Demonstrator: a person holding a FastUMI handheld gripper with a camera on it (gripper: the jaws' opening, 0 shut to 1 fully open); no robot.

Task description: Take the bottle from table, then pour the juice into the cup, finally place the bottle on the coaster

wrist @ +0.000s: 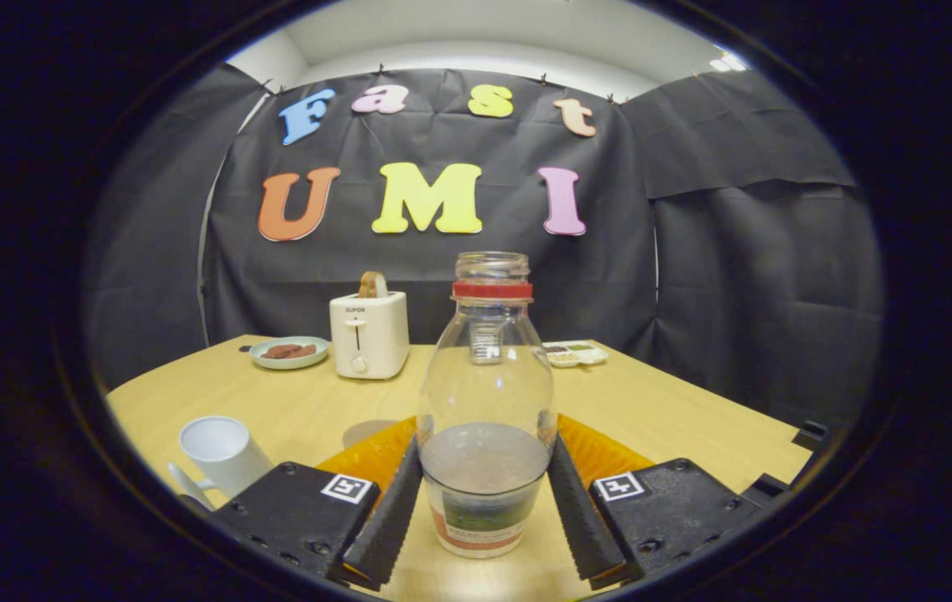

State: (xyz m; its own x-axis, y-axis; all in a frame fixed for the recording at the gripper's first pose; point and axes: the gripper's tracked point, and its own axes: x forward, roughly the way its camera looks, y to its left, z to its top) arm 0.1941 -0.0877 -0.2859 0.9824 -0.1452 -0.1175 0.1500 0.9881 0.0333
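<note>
A clear bottle (488,376) with a red ring at its open neck stands upright between my fingers. My gripper (484,443) is shut on its lower part, with one finger pressing on each side, just above the label. An orange coaster (367,458) lies on the table right behind the bottle and shows on both sides of it. A white cup (221,451) with a handle stands to the left of my left finger (388,518). I cannot tell whether the bottle's base rests on the table or hangs just above it.
The wooden table (693,418) runs back to the booth's wall. A white toaster (369,334) with a slice of bread in it stands at the back, a plate (289,351) of dark food to its left. A small divided tray (576,354) lies behind the bottle on the right.
</note>
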